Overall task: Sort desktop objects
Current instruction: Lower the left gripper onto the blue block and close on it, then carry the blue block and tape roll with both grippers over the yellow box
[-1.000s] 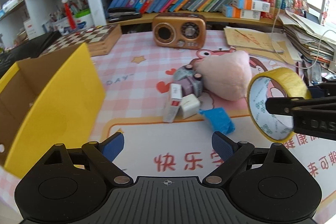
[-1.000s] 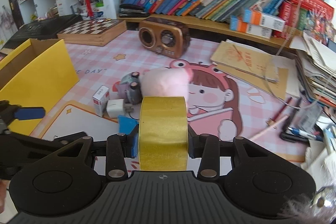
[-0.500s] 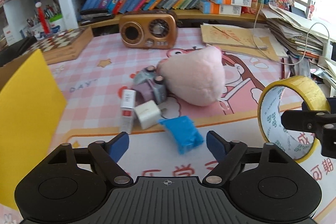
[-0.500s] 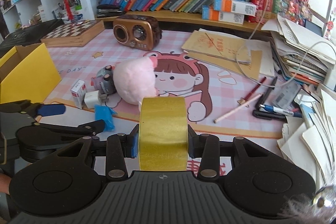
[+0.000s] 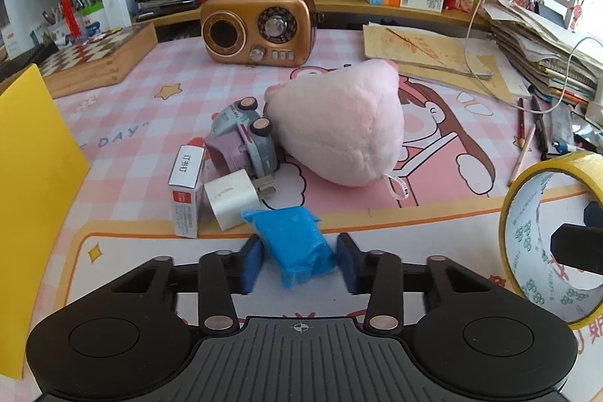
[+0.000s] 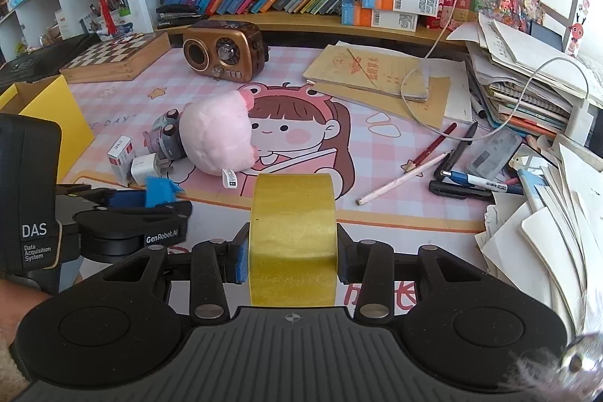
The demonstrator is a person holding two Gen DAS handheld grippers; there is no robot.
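A blue plastic packet [image 5: 294, 240] lies on the pink desk mat, just in front of a white charger [image 5: 231, 198] and a small red-and-white box [image 5: 184, 191]. My left gripper [image 5: 297, 264] straddles the packet and its jaws are closing. A narrow gap still shows beside the left pad. In the right wrist view the packet [image 6: 160, 189] pokes up between the left gripper's fingers [image 6: 124, 198]. My right gripper [image 6: 292, 257] is shut on a yellow tape roll [image 6: 293, 232], held off the mat. The left wrist view shows the roll [image 5: 527, 243] at its right edge.
A pink plush [image 5: 339, 130] and a toy car [image 5: 245, 134] lie behind the packet. A yellow cardboard box [image 5: 30, 176] stands at the left. At the back are a radio [image 5: 256, 29] and a chessboard box [image 5: 94, 59]. Pens [image 6: 452, 161] and paper stacks [image 6: 527, 93] crowd the right.
The left gripper came forward and down over the blue packet, and its jaws narrowed from wide apart to close beside it. The right gripper shifted rightwards with the tape roll still in it.
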